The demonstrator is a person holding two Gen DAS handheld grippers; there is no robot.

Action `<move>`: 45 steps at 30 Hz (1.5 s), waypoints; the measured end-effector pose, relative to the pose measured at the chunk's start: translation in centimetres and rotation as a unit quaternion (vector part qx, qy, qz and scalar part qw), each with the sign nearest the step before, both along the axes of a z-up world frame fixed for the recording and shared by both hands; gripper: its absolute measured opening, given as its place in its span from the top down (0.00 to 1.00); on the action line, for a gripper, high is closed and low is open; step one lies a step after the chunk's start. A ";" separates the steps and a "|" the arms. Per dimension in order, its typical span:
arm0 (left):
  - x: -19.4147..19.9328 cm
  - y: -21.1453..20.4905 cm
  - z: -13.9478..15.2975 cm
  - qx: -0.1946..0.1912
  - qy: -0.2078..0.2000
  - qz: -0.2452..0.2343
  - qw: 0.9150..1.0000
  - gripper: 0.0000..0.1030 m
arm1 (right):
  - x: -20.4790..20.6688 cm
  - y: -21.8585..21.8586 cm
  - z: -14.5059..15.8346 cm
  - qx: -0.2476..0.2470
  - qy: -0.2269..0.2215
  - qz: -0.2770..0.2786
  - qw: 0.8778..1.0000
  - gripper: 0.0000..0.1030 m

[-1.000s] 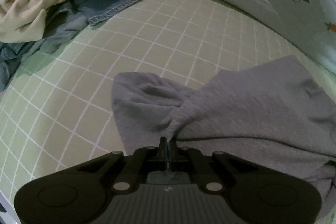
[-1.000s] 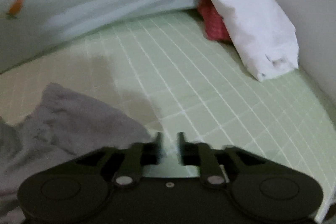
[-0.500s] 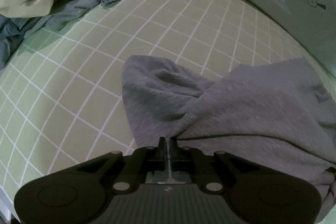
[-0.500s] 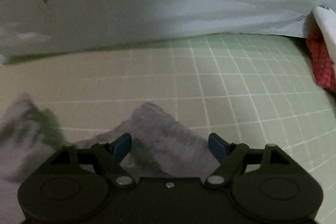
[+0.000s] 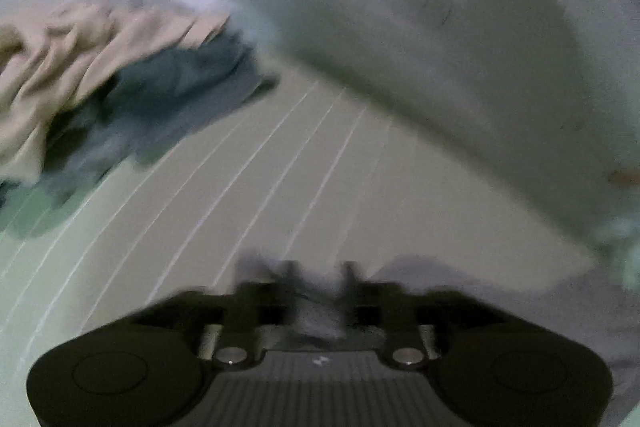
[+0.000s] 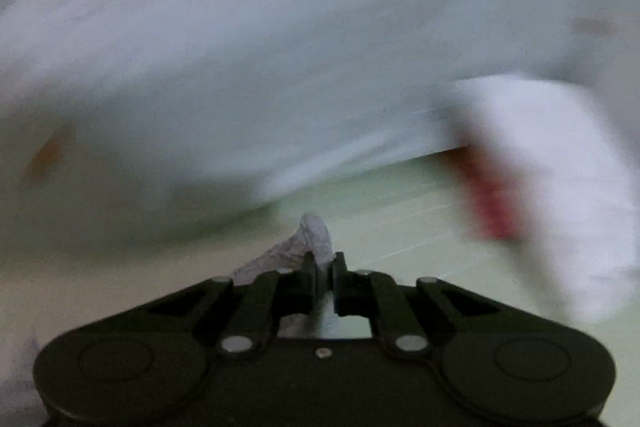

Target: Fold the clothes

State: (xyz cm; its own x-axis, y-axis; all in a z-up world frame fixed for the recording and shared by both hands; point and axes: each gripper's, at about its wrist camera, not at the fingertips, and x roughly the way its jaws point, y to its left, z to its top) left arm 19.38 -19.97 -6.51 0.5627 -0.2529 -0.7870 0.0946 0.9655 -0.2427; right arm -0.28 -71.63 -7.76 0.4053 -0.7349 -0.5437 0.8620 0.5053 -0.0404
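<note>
Both views are smeared by motion, so edges and fine detail are hard to read. In the left wrist view the grey garment (image 5: 500,291) shows only as a blurred strip along the near edge of the bed (image 5: 280,195), to the right of and behind the left gripper (image 5: 318,273); most of it is cut off by the frame and the gripper body. A fold of grey cloth sits between the two fingers, which stand moderately apart and are opening; the blur hides whether the pads press on it. Which way the garment's long axis runs cannot be told from this strip.

At the far left corner of the bed lies a heap: a cream garment (image 5: 80,59) on top of blue denim (image 5: 180,95), their outlines streaked. A pale quilt (image 5: 440,39) rises along the far edge, with a faint orange mark near its right end.

In the right wrist view the right gripper (image 6: 323,261) has its jaws nearly together, closing on a small peak of the grey garment (image 6: 312,235). That peak stands upward above the fingertips, and the cloth trails down to the left behind the gripper, where it is hidden. A white pillow (image 6: 560,167) with a red cloth (image 6: 492,199) beside it blurs at the far right of the green checked sheet.
</note>
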 end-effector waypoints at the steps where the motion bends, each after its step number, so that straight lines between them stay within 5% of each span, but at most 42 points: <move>1: 0.2 -0.4 0.3 -0.016 -0.006 -0.007 1.000 0.37 | -1.2 -1.3 0.0 -0.015 0.018 -0.048 0.999 0.91; 3: 0.2 -1.2 0.5 -0.032 -0.009 -0.022 0.999 0.37 | -3.4 -3.5 -0.5 -0.015 0.044 -0.115 0.992 0.67; 5: -0.1 -2.2 0.0 -0.020 0.001 -0.036 0.999 0.37 | -5.2 -3.9 -1.4 0.016 0.054 -0.120 0.991 0.41; 8: -1.4 -3.0 -1.9 0.027 0.030 -0.047 0.998 0.36 | -7.5 -2.3 -2.7 0.044 0.056 -0.087 0.994 0.26; 11: -2.9 -2.5 -3.7 0.046 0.067 -0.048 0.996 0.35 | -8.9 0.1 -4.3 0.079 0.059 -0.068 0.993 0.25; 17: -5.2 0.0 -5.5 -0.009 0.109 -0.048 0.993 0.33 | -10.5 4.6 -6.9 0.143 0.060 -0.054 0.986 0.23; 26: -4.5 -1.5 -4.3 -0.009 0.074 -0.054 0.996 0.35 | -9.6 7.3 -7.2 0.157 0.065 -0.015 0.985 0.23; 27: -4.2 -1.8 -4.3 -0.003 0.071 -0.058 0.996 0.39 | -9.6 7.4 -7.2 0.156 0.064 -0.016 0.986 0.23; 29: -4.1 -2.4 -4.3 0.011 0.073 -0.074 0.995 0.63 | -9.5 7.3 -7.1 0.154 0.064 -0.019 0.986 0.23; 30: -4.1 -2.6 -4.4 0.014 0.075 -0.081 0.994 0.86 | -9.5 7.3 -7.1 0.154 0.064 -0.021 0.986 0.23; 31: -4.1 -2.7 -4.4 0.011 0.076 -0.084 0.993 0.92 | -9.6 7.3 -7.0 0.155 0.063 -0.023 0.986 0.23; 37: -3.3 -2.3 -1.3 0.011 0.019 -0.090 0.996 0.98 | -9.8 7.2 -7.0 0.145 0.070 -0.040 0.986 0.23; 45: 4.7 -4.5 8.7 -0.023 -0.116 -0.100 0.988 0.98 | -10.1 7.1 -7.5 0.143 0.074 -0.055 0.985 0.23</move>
State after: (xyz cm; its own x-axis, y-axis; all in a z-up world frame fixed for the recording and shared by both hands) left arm 24.05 -24.43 2.21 0.6615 -0.4107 -0.6275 0.3412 0.9099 -0.2359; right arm -10.42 -64.55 -15.26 0.2327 -0.5788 -0.7816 0.9074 0.4183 -0.0397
